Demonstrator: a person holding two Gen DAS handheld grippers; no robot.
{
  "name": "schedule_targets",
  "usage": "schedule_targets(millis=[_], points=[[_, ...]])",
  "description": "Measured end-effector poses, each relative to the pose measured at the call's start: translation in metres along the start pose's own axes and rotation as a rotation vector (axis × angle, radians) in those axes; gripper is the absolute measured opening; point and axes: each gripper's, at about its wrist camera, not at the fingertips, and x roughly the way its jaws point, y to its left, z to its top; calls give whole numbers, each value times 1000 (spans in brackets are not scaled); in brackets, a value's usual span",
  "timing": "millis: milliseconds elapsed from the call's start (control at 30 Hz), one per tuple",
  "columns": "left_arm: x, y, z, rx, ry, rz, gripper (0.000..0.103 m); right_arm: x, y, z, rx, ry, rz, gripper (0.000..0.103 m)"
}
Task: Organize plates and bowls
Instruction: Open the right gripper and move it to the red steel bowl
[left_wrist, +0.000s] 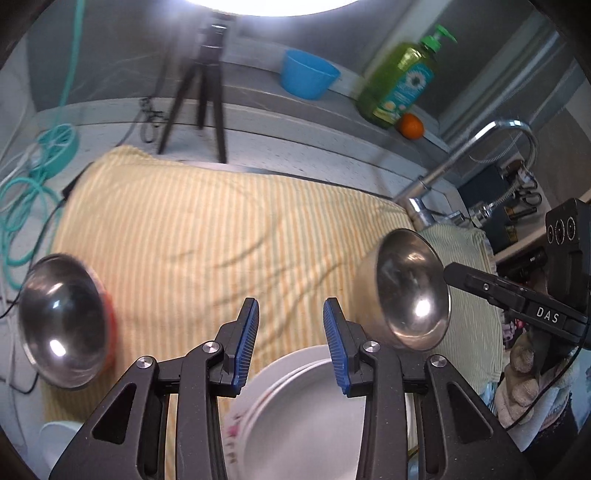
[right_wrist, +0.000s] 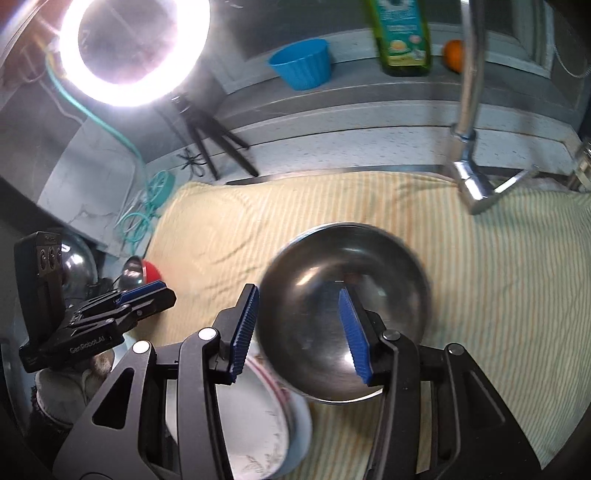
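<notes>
My left gripper is open with nothing between its blue pads, and it hangs over a stack of white plates at the near edge of the striped towel. A steel bowl with a red outside lies to its left. A plain steel bowl lies to its right, next to my right gripper. In the right wrist view, my right gripper is open above that steel bowl; its pads do not press on it. The plates lie lower left, near my left gripper.
A yellow striped towel covers the work surface. Behind it stand a tripod with a ring light, a blue tub, a green soap bottle and an orange. The faucet arches at right; a teal hose lies left.
</notes>
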Motion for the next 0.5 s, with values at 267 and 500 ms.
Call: schedule_targets(millis=[267,500], points=[[-37,68,-14,-122,-51,62,35,24,66,1,-90,47,95,47],[-62,120,-27,-216,-83,123,35,55,120,0,-157,93,145,47]])
